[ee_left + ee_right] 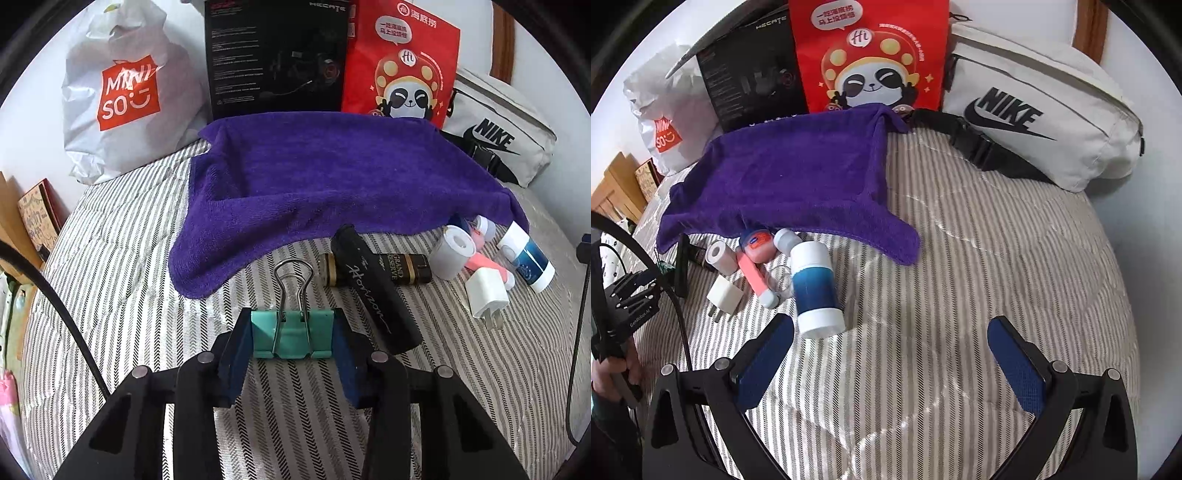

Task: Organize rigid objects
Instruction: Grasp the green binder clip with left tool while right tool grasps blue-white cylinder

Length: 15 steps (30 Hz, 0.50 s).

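Observation:
My left gripper (291, 316) is shut on a teal binder clip (295, 334), its blue pads pressing on both ends, low over the striped bedspread (129, 258). Just right of the clip lie a black "Horizon" tube (373, 288), a dark "Grand Reserve" box (404, 267), a white roll (452, 251), a white charger plug (485, 295) and a pink tube (487, 264). My right gripper (891, 325) stands open with nothing between its fingers. A blue-and-white bottle (814, 284) lies just beyond its left finger. A purple towel (790, 173) is spread behind and covers part of the pile.
Along the back stand a white Miniso bag (118, 96), a black box (277, 55), a red panda bag (871, 59) and a white Nike waist bag (1045, 110). A small Vaseline jar (757, 243) peeks from under the towel. Bare bedspread (997, 258) lies right of the bottle.

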{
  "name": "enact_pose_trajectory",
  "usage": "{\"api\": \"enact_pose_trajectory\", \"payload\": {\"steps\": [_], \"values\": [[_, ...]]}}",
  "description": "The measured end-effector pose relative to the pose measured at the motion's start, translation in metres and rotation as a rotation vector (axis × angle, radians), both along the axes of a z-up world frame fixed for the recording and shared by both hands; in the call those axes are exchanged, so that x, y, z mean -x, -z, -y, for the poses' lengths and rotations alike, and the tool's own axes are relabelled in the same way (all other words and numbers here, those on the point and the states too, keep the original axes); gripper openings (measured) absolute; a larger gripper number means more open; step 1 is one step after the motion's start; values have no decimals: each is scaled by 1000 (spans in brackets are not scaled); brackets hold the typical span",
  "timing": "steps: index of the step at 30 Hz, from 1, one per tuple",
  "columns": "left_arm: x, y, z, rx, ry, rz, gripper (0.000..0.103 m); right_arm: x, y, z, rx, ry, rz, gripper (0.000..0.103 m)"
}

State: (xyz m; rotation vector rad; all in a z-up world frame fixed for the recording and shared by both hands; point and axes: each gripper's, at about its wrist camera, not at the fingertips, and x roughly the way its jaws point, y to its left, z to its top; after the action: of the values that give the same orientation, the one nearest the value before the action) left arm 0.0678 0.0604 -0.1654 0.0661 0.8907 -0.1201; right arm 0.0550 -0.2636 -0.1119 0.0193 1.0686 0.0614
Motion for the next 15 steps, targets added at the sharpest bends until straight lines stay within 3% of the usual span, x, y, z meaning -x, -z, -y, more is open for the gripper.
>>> {"api": "enact_pose_trajectory", "payload": {"steps": [8,15], "values": [[-2,0,-2,13,-6,-4,39,-22,23,-29,-48,-109,1,97],[-1,0,-1,20,-7,-2,39,-38,48,-44,-12,-168,-55,68]]}}
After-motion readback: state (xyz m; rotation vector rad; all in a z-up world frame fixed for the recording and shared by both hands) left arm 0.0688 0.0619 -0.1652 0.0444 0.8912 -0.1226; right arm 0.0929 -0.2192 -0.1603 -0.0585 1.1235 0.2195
